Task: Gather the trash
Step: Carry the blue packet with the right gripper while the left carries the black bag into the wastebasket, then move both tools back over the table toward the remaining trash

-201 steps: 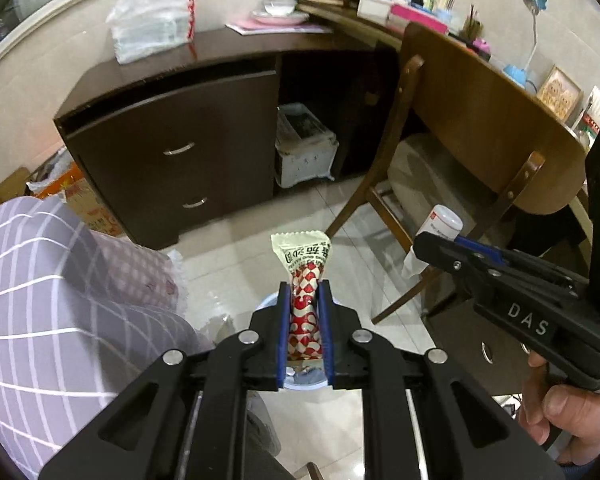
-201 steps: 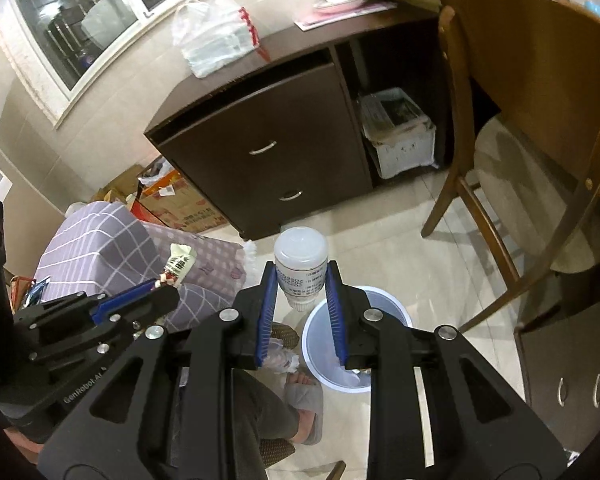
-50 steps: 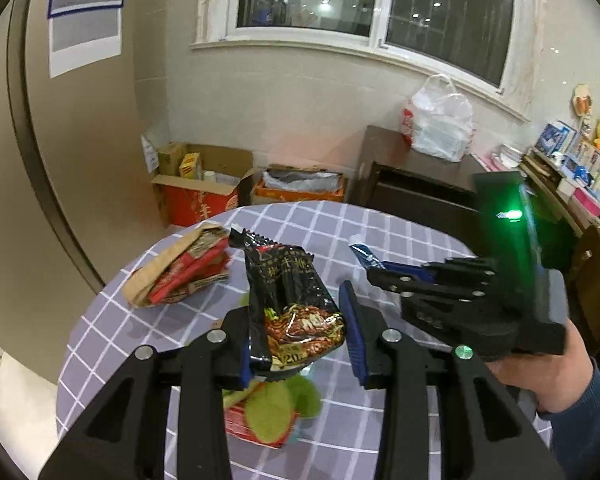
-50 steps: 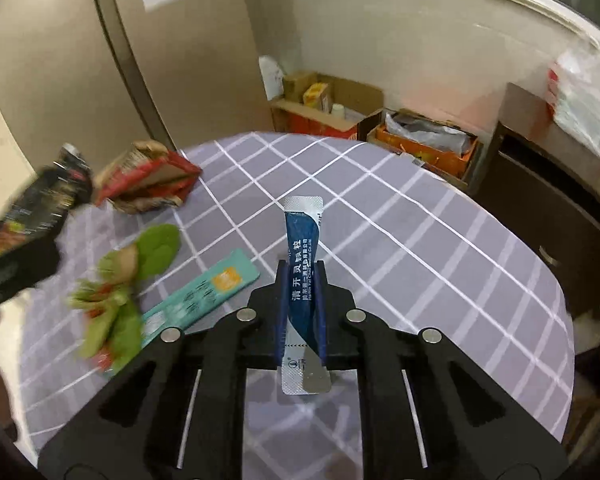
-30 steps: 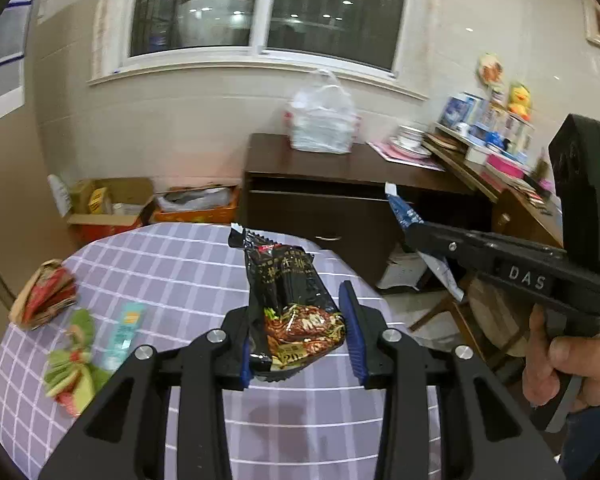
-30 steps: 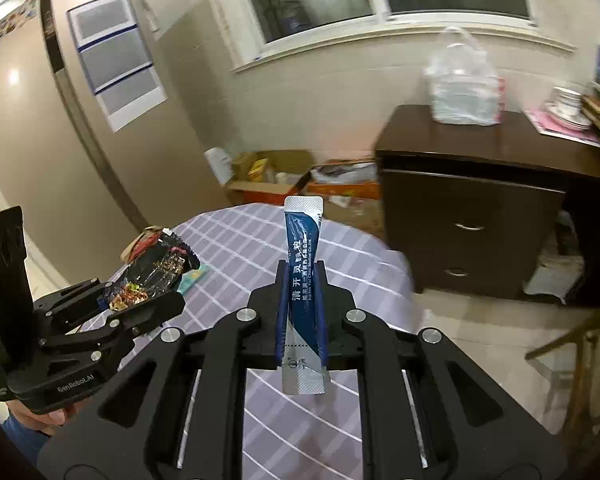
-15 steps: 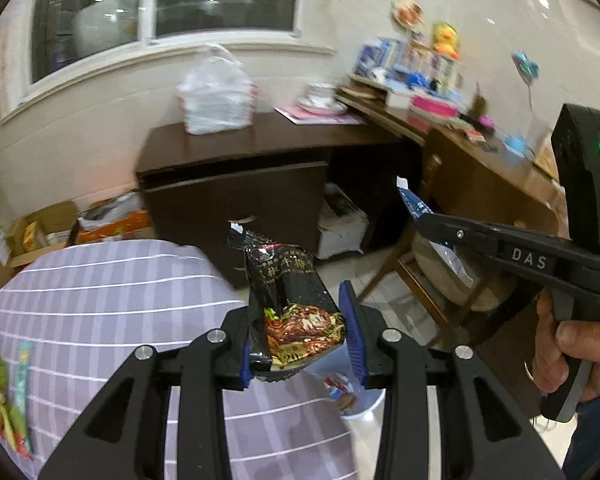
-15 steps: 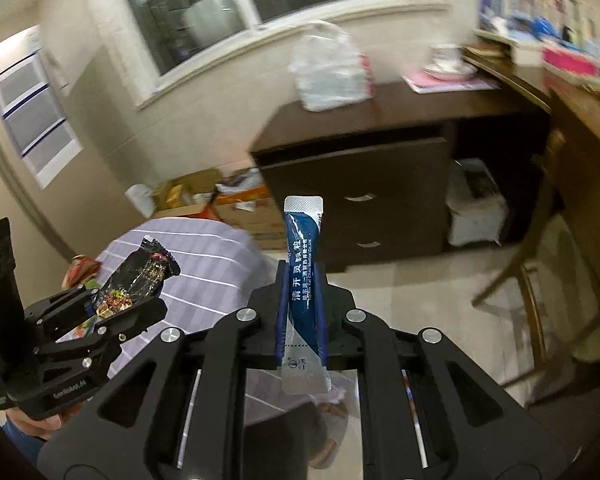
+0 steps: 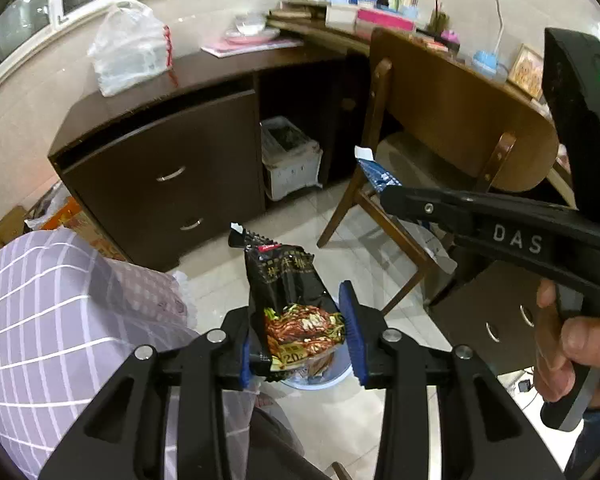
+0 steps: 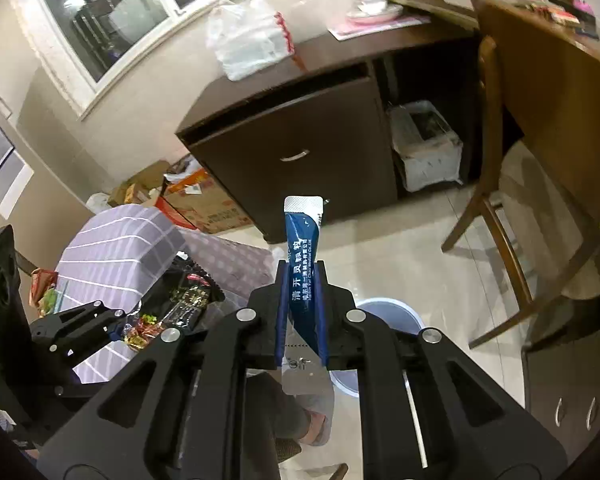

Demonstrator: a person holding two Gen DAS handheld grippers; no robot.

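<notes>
I hold the black snack wrapper in my left tool, the blue sachet in my right tool, above the bin, so release comes next.

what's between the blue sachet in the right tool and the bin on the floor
Nothing: in the right wrist view the blue sachet, clamped in the right tool, hangs over open air above the light blue bin.

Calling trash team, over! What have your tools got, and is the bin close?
Left tool shut on black snack bag. Right tool shut on blue sachet. Blue bin on the floor below both tools. Nothing in the way.
</notes>
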